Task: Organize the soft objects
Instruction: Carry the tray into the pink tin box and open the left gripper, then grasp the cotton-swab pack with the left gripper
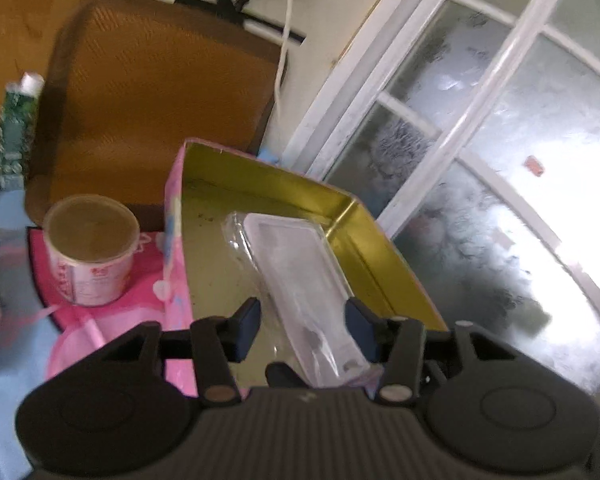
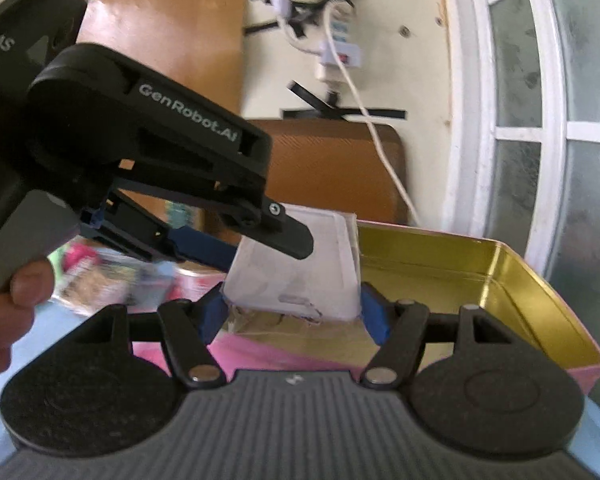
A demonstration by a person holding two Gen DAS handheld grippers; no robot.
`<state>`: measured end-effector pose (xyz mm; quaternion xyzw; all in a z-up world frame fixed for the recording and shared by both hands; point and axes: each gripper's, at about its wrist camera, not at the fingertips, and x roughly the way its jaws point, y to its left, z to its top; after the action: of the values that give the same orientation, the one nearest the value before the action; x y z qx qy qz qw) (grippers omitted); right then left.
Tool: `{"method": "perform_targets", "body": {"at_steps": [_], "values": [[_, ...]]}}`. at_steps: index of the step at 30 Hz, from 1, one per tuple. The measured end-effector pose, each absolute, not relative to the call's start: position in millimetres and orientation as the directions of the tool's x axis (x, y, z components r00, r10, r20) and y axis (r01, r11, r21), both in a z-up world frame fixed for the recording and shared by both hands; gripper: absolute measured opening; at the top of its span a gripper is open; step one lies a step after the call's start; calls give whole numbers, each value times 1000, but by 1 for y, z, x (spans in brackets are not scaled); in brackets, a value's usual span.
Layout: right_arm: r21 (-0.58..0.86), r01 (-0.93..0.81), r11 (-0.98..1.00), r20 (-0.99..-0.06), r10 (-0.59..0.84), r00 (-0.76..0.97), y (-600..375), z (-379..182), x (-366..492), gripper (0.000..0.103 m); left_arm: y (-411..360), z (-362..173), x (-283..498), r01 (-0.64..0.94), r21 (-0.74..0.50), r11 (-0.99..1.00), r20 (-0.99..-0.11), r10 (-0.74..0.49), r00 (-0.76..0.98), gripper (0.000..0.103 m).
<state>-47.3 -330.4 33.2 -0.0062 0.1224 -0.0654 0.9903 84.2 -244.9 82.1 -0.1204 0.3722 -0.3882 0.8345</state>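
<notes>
Left gripper [image 1: 303, 326] hovering with jaws partly apart, pads clear of the clear phone case [image 1: 296, 276] lying inside the gold-lined tin box [image 1: 384, 264]. Right gripper [image 2: 294, 314] gripping the case [image 2: 300, 268] between blue pads at the tin's [image 2: 500, 280] nine o'clock end. Lidded can [image 1: 90, 250] standing at the tin's nine o'clock.
</notes>
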Motion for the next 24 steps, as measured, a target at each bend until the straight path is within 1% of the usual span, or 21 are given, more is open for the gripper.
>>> {"method": "perform_targets", "body": {"at_steps": [1, 3, 6, 8, 9, 10, 11, 12, 15, 17, 18, 19, 20, 22, 23, 24], "values": [[-50, 148, 988, -252, -156, 955, -333, 30, -41, 74, -249, 78, 89, 542, -489, 683, -542, -725, 425, 54], [-67, 199, 978, -263, -209, 942, -336, 25, -37, 75, -247, 72, 93, 516, -482, 708, -554, -703, 446, 54], [-2, 181, 983, -245, -176, 953, -339, 27, -48, 78, -216, 72, 83, 515, -493, 701, -516, -712, 475, 54], [28, 162, 986, -231, -152, 961, -335, 32, -58, 77, -183, 74, 71, 513, -486, 708, -487, -707, 513, 55], [42, 143, 989, -220, -130, 967, -330, 34, -63, 77, -162, 73, 63, 503, -475, 722, -478, -692, 541, 55], [62, 119, 991, -208, -104, 973, -326, 39, -63, 74, -143, 74, 56, 495, -459, 738, -473, -675, 566, 55], [85, 80, 993, -198, -62, 978, -319, 43, -67, 71, -120, 72, 48, 474, -436, 765, -471, -643, 604, 55], [111, 27, 993, -202, -4, 979, -310, 45, -66, 65, -97, 67, 39, 441, -411, 798, -476, -601, 642, 55], [176, -148, 973, -277, 193, 941, -273, 46, -46, 62, -32, 48, 23, 308, -380, 872, -514, -476, 714, 55], [185, -207, 961, -345, 261, 902, -242, 40, -21, 63, 5, 35, 17, 215, -409, 887, -544, -426, 723, 54], [189, -216, 958, -379, 274, 884, -227, 36, -6, 65, 21, 30, 14, 179, -426, 887, -549, -411, 728, 54], [202, -207, 957, -414, 275, 868, -216, 33, 12, 72, 36, 26, 10, 146, -441, 886, -550, -395, 736, 54], [225, -188, 956, -440, 272, 856, -206, 30, 28, 77, 46, 24, 6, 128, -449, 884, -547, -386, 743, 54], [268, -157, 951, -470, 271, 840, -194, 25, 55, 84, 62, 23, 0, 97, -464, 880, -543, -369, 754, 54], [270, -134, 953, -489, 256, 834, -189, 22, 68, 84, 68, 23, -2, 89, -472, 877, -541, -368, 756, 54], [277, -110, 954, -513, 244, 823, -185, 19, 78, 77, 73, 22, -3, 85, -478, 874, -539, -368, 758, 54]]}}
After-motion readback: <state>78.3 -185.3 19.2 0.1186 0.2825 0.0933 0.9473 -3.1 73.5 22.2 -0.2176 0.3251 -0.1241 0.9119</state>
